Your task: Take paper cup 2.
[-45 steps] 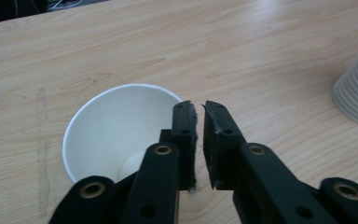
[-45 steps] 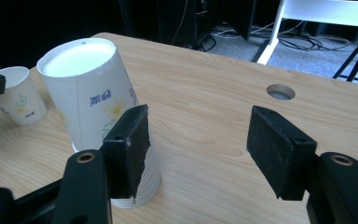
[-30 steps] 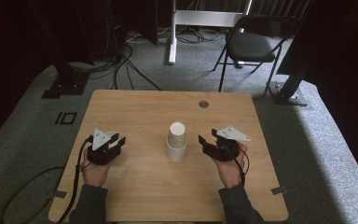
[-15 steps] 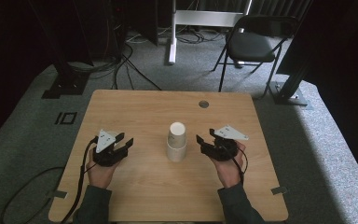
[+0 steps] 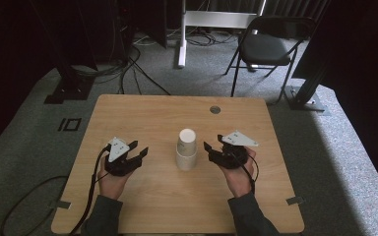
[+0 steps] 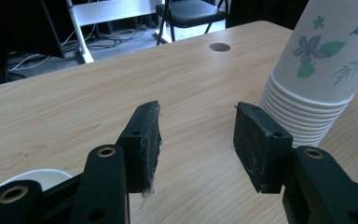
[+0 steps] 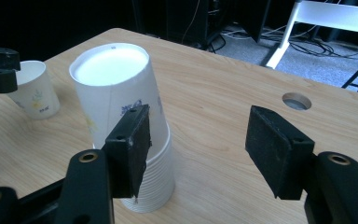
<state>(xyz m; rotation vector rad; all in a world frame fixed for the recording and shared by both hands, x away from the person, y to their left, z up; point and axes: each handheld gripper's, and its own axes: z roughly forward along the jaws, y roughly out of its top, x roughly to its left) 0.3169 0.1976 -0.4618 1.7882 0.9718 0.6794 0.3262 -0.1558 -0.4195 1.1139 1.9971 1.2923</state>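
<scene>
One stack of paper cups [image 5: 186, 149] and one single cup [image 7: 33, 95] left of it. Left gripper [image 5: 136, 152], jaws just widened and empty, has edged closer to the stack; right gripper [image 5: 211, 148] gapes empty beside it.

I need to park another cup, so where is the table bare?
The far strip between the cable hole and the cup stack is bare, as is the far left corner of the table. Crowded around the cup stack and the single cup beside it.

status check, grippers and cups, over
Left gripper open, jaws just opened, a single cup beneath it. Right gripper open, beside the cup stack, not touching. Nothing in the way.
</scene>
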